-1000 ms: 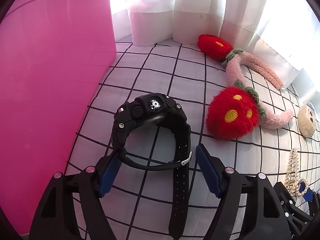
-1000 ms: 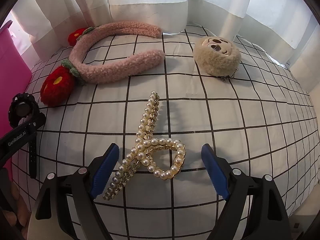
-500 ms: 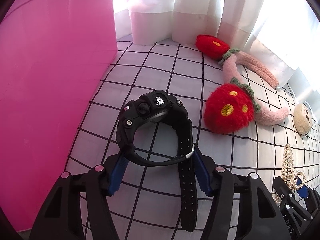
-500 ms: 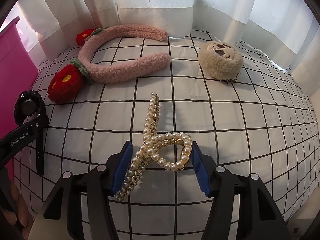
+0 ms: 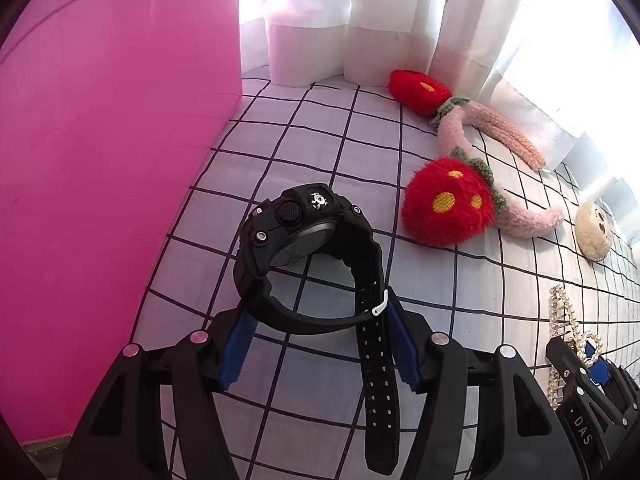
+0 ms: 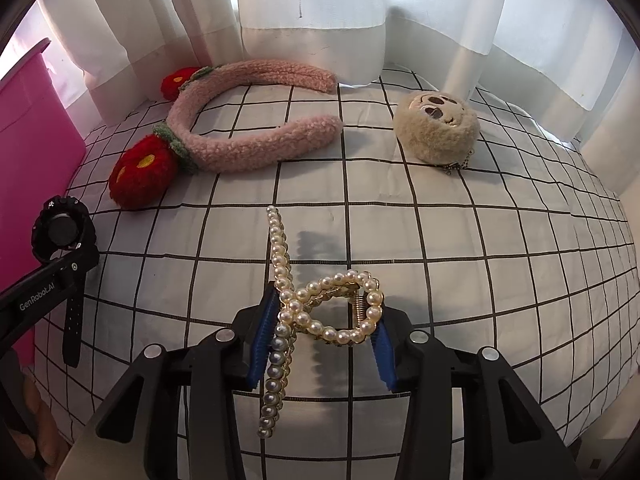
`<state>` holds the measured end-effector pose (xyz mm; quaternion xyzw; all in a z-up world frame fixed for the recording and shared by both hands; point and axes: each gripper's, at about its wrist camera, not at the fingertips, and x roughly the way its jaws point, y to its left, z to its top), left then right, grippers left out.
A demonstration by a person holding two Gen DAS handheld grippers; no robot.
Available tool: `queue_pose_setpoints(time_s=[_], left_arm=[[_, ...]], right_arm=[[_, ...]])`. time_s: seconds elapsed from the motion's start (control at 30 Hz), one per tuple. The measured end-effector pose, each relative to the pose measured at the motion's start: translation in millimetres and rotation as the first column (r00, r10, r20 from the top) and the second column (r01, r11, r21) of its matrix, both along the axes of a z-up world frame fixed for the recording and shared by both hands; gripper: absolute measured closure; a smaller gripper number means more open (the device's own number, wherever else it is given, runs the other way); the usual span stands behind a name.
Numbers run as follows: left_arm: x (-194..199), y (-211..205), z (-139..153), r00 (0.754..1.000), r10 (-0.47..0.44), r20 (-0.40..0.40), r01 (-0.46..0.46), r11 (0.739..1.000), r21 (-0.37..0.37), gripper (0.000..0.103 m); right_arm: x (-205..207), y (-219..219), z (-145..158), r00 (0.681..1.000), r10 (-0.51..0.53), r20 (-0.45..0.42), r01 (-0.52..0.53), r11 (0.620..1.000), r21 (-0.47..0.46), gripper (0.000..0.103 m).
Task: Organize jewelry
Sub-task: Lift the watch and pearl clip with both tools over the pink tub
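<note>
My left gripper (image 5: 316,316) is shut on the band of a black watch (image 5: 304,236), whose face points away and whose strap tail hangs down. The watch also shows at the left of the right wrist view (image 6: 60,232). My right gripper (image 6: 320,320) is shut on a pearl hair claw clip (image 6: 320,304) and holds it a little above the checked cloth (image 6: 480,280). The clip shows at the right edge of the left wrist view (image 5: 568,320). A pink bin (image 5: 100,160) stands close on the left.
A pink fuzzy headband with red flower ears (image 6: 240,128) lies at the back of the cloth. A beige plush keychain (image 6: 436,128) lies at the back right. White curtains (image 6: 320,20) hang behind. The pink bin's corner (image 6: 28,120) shows at the left.
Both grippers have closed: the left onto the watch band, the right onto the pearl clip. Both objects have lifted slightly off the cloth.
</note>
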<state>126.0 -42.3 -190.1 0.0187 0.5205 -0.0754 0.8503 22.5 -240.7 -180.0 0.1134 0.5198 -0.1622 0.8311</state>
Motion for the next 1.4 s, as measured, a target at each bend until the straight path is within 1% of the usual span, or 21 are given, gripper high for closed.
queue_pose_setpoints(time_s=[0.27, 0.67, 1.03, 1.23, 1.4], left_arm=[[-12, -3, 17, 0.999, -0.017, 0.034, 0.017, 1.000, -0.001, 0.044], [-25, -11, 49, 0.995, -0.046, 0.091, 0.048, 0.999, -0.014, 0.044], [-31, -15, 91, 0.983, -0.056, 0.172, 0.064, 0.997, -0.043, 0.044], [-31, -7, 120, 0.977, -0.027, 0.211, 0.042, 0.997, -0.069, 0.044], [-33, 2, 148, 0.966, -0.003, 0.258, 0.026, 0.996, -0.086, 0.044]], right_arm=[[-4, 0, 9, 1.000, -0.002, 0.027, 0.002, 1.000, 0.005, 0.062], [-9, -5, 38, 0.995, -0.015, 0.096, 0.016, 1.000, -0.009, 0.062], [-6, -2, 85, 0.984, 0.005, 0.178, 0.003, 0.999, -0.047, 0.062], [1, 6, 119, 0.970, 0.053, 0.236, -0.034, 0.996, -0.084, 0.062], [9, 17, 143, 0.956, 0.100, 0.277, -0.073, 0.992, -0.107, 0.062]])
